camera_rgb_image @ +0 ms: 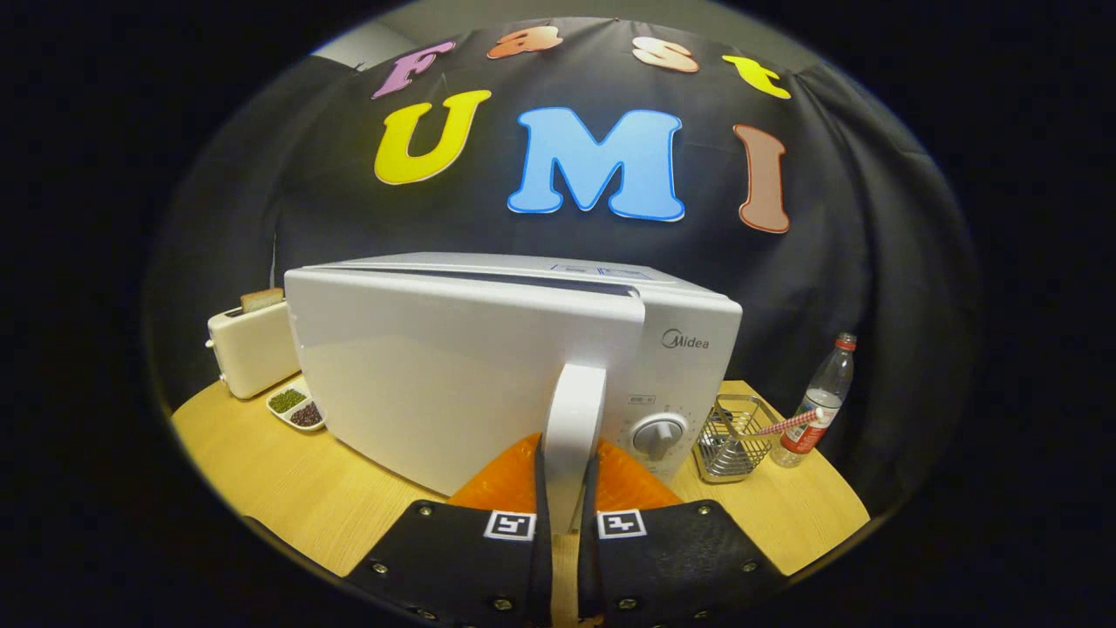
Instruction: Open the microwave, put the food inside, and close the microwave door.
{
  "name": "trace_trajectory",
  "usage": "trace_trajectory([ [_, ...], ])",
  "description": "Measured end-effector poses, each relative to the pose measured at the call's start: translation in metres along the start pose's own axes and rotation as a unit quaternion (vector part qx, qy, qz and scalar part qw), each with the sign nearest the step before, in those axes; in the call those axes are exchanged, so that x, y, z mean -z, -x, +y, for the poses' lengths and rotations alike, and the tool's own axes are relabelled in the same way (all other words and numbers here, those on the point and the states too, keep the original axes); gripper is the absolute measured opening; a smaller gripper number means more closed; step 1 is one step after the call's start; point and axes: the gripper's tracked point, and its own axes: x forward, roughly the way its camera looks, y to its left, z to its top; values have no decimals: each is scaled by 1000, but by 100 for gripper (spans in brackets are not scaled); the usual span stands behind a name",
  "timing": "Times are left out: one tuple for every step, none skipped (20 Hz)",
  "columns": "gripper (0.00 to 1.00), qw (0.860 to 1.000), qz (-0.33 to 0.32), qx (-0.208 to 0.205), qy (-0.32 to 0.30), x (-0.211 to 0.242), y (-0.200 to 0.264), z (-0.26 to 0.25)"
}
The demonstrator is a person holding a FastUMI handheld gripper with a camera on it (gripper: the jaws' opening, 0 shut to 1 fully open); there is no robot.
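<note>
Wooden table (288,488): gripper (565,488) clamps microwave (488,366) door handle (574,419); straw (789,425) in wire basket (731,449)

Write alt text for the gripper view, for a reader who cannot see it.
The gripper is shut on the vertical handle of a white microwave, whose door stands slightly ajar, on a wooden table. A toaster stands left of it; a wire basket and plastic bottle stand right.

One microwave (488,366), one toaster (253,349) and one plastic bottle (819,406) stand on the table (279,488). One wire basket (732,436), one two-part dish (296,407).
</note>
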Motion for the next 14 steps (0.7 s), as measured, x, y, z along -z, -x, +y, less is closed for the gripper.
trace_trajectory([
  [12,1000,6,0,-12,3,3,1],
  [11,1000,13,-1,-22,4,7,3],
  [11,999,19,-2,-29,5,12,6],
  [12,999,24,-3,-32,5,17,9],
  [12,999,29,-4,-32,7,24,12],
  [15,999,31,-6,-33,8,29,15],
  [18,999,33,-9,-36,10,35,19],
  [20,999,36,-12,-38,11,42,22],
  [22,998,38,-13,-38,13,47,27],
  [23,998,41,-12,-36,14,54,30],
  [23,999,43,-10,-30,16,60,34],
  [24,999,45,-8,-24,17,65,38],
  [24,999,46,-6,-19,18,70,42],
  [24,999,47,-5,-17,19,76,45],
])
